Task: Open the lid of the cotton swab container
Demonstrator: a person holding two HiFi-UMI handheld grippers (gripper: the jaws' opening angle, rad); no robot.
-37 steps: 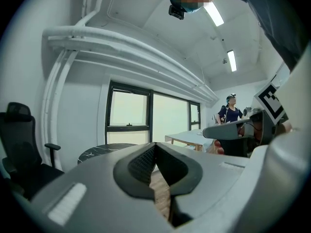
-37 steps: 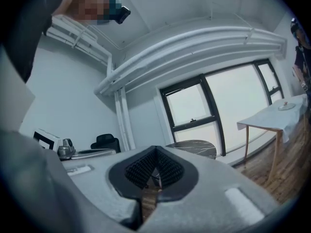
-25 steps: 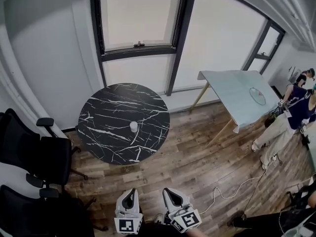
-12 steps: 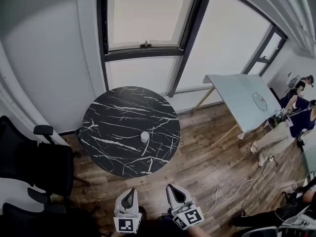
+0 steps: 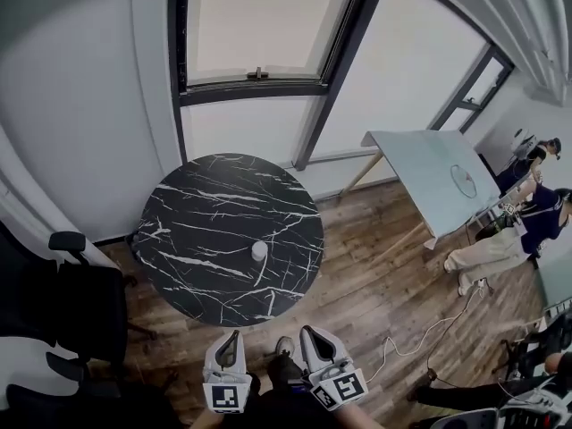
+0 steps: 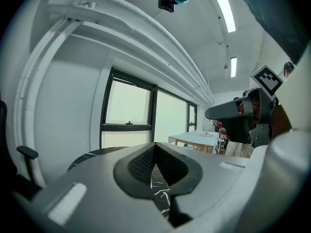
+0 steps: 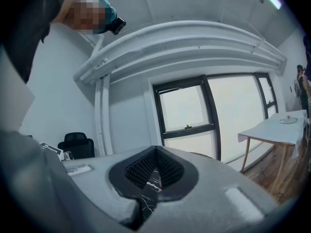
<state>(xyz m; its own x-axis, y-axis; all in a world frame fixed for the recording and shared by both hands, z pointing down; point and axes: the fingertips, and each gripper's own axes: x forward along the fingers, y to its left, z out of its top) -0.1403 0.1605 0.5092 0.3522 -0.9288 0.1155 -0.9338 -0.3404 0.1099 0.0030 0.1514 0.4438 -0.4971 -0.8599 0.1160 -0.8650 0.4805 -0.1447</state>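
Far left, head view: black office chairs [image 5: 67, 298] on wood floor [image 5: 375, 284], near counter edge.

Left of centre: round black marble counter [image 5: 197, 213], white-veined, below tall window [image 5: 250, 29].

Bottom edge, on near side of counter and clear of it: left hand-held gripper [image 5: 234, 338], off any surface, pointed toward counter. In left gripper view, jaws pressed fully together, ribbed pads meeting, nothing between them.

On counter, toward its near right portion: cotton swab container [image 5: 259, 251], small, white, upright, alone, well apart from both hand-held grippers. Lid apparently on, though too small in view to confirm.

Just right of left unit: right hand-held gripper [image 5: 310, 333], likewise aimed at counter. In right gripper view, jaws closed tight, empty.

Further right: second counter [image 5: 420, 164], pale-topped, on wooden legs, with round flat item [image 5: 464, 175] lying on top.

Far right: person [image 5: 496, 248] in dark top and light trousers, beside second counter.
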